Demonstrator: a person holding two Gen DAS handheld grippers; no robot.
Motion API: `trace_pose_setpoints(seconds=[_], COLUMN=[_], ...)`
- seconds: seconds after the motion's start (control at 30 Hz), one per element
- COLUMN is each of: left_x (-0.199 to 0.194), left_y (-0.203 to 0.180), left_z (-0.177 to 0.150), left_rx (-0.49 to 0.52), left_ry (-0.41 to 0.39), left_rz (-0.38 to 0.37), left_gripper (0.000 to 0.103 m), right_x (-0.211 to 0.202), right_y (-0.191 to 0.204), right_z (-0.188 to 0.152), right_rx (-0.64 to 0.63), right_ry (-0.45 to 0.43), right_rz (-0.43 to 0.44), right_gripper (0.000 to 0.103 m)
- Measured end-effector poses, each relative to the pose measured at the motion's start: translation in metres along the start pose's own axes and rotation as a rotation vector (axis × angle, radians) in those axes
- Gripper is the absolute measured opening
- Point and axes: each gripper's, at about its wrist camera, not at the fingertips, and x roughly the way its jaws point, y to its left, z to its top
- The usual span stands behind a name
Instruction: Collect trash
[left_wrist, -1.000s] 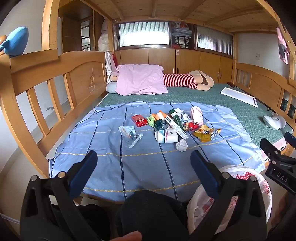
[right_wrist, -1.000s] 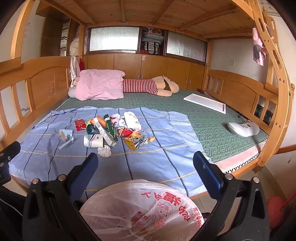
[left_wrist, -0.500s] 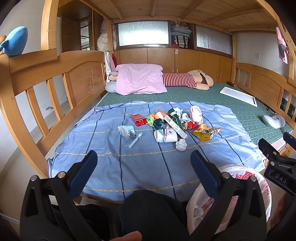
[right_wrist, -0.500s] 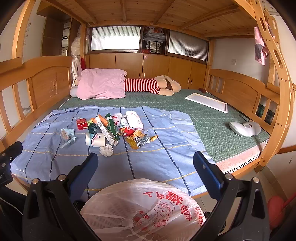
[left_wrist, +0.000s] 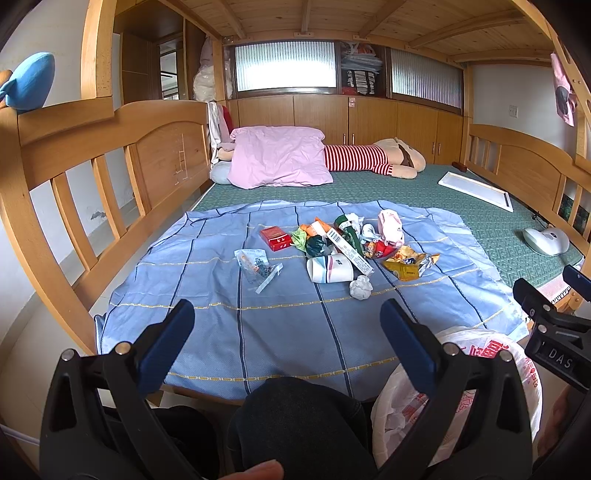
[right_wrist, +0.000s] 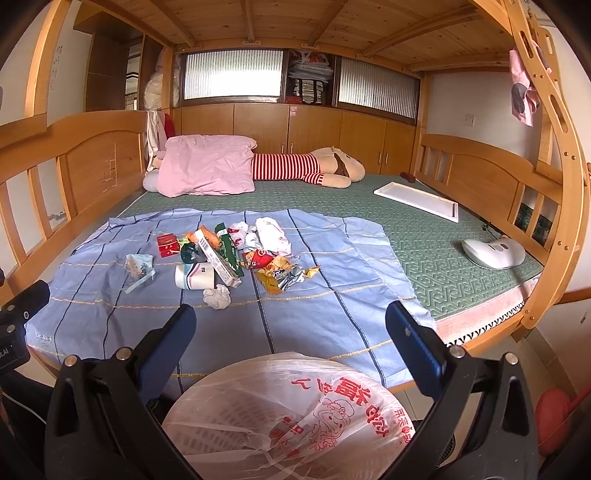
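A heap of trash lies on a blue sheet (left_wrist: 280, 325) on the bed: a white cup (left_wrist: 330, 268), a crumpled tissue (left_wrist: 361, 287), a red box (left_wrist: 275, 238), a clear wrapper (left_wrist: 255, 263), a yellow snack bag (left_wrist: 408, 264). The heap also shows in the right wrist view, with the cup (right_wrist: 195, 276) and tissue (right_wrist: 217, 297). A bin lined with a white plastic bag (right_wrist: 288, 413) stands below the bed edge. My left gripper (left_wrist: 287, 325) and right gripper (right_wrist: 288, 325) are both open and empty, short of the heap.
Wooden bed rails stand on the left (left_wrist: 92, 155) and right (right_wrist: 480, 173). A pink pillow (left_wrist: 280, 157), a striped plush toy (left_wrist: 369, 160), a white board (left_wrist: 476, 190) and a white device (right_wrist: 493, 253) lie on the green mattress. A dark-clothed knee (left_wrist: 295, 417) is below the left gripper.
Both views have shifted only slightly; the right gripper has risen a touch. Nothing was taken hold of or moved on the sheet.
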Motion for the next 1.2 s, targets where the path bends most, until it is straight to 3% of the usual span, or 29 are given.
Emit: trace_pose_setpoints(seconds=[1.2], left_x=[0.0049], left_y=[-0.0051], left_z=[-0.0078], left_rx=[0.003], left_ry=[0.008], left_rz=[-0.003], left_gripper=[0.100], right_x=[0.0004], right_y=[0.0002], right_z=[-0.0013], right_rx=[0.006], right_ry=[0.009], right_rz=[0.010], right_gripper=[0.100])
